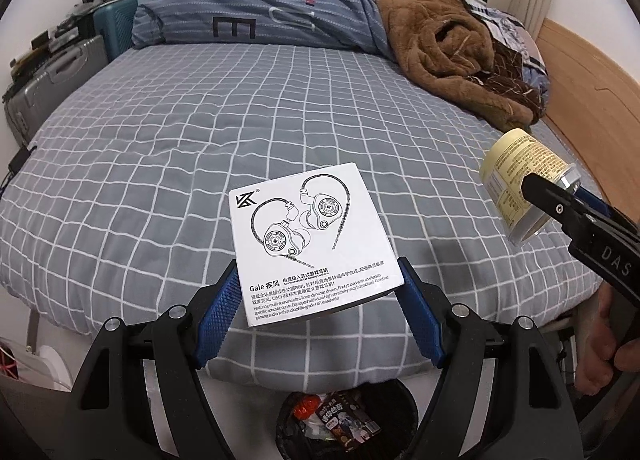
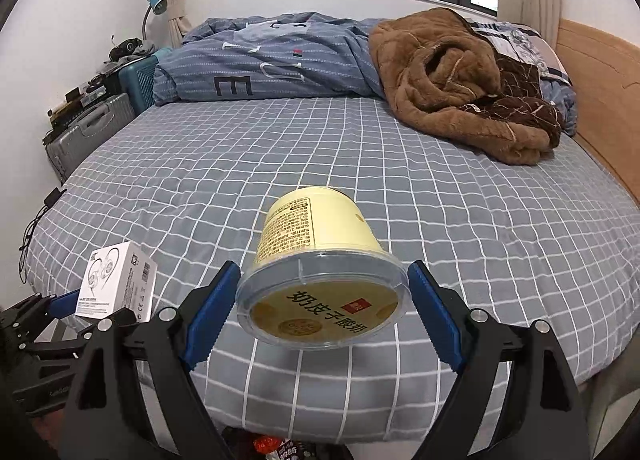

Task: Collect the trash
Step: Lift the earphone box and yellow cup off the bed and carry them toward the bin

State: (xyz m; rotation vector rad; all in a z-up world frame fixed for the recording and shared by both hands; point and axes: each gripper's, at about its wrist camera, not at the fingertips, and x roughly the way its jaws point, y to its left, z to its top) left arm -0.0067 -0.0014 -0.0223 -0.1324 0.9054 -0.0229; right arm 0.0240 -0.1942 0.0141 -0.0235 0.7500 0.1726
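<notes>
Left wrist: left gripper (image 1: 320, 292) clamps flat white box (image 1: 310, 240) above checked bed (image 1: 160, 140) edge, over black bin (image 1: 384, 404). Right gripper (image 2: 322, 300) clasps round lidded yellow cup (image 2: 320, 256).

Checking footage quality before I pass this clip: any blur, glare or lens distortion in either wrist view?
Left wrist view: sharp, the print on the earphone box is legible; strong fisheye bowing of the bed and dark corners. Right wrist view: equally sharp, the yogurt cup label reads clearly, with mild sheen on its clear lid; same barrel distortion. Soft, even daylight, no hard shadows.
</notes>
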